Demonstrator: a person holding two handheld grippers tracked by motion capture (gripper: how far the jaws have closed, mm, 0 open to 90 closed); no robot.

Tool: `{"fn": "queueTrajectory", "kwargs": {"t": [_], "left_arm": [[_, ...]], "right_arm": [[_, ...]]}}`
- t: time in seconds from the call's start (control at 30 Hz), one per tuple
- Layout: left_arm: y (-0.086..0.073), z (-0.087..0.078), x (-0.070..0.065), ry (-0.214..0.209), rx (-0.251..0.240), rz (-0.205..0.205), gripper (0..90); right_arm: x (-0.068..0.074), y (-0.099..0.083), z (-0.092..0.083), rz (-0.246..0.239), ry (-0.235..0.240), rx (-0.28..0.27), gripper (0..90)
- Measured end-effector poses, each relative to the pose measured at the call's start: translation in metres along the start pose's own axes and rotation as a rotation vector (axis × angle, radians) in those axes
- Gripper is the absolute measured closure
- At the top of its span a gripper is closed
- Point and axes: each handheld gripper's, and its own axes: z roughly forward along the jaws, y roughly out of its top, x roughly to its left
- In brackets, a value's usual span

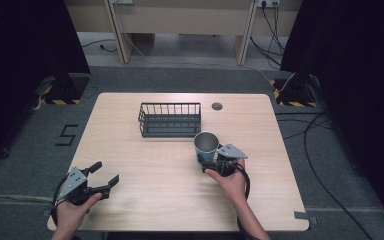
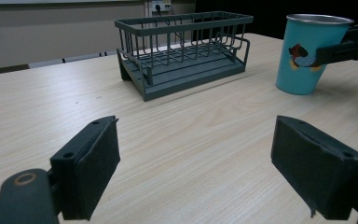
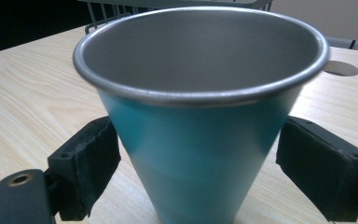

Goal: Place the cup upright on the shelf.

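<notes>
Teal metal cup (image 3: 200, 140) stands upright just in front of the wire basket (image 1: 170, 120). Right gripper (image 1: 215, 159) straddles it, jaws wide, gaps both sides, nothing clamped. Left gripper (image 1: 102, 179) spread, empty, well left of cup. Risk: tapered wall may slip or tip under an uneven squeeze.

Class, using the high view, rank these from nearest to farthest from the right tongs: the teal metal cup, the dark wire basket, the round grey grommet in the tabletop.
1. Teal metal cup, between the right tongs.
2. Dark wire basket, beyond, leftward.
3. Round grey grommet, at the far edge.
</notes>
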Motion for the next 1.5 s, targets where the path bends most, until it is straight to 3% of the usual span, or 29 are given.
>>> {"fn": "queueTrajectory", "kwargs": {"t": [0.3,0.73,1.5], "left_arm": [[0.0,0.0,0.0,-0.004,0.002,0.0,14.6],[0.0,0.0,0.0,-0.005,0.003,-0.001,14.6],[0.0,-0.001,-0.001,-0.004,0.004,-0.001,14.7]], "right_arm": [[0.002,0.003,0.01,-0.019,0.008,-0.006,13.1],[0.004,0.005,0.009,-0.027,0.031,-0.029,17.4],[0.01,0.034,0.001,-0.033,0.037,-0.1,17.5]]}}
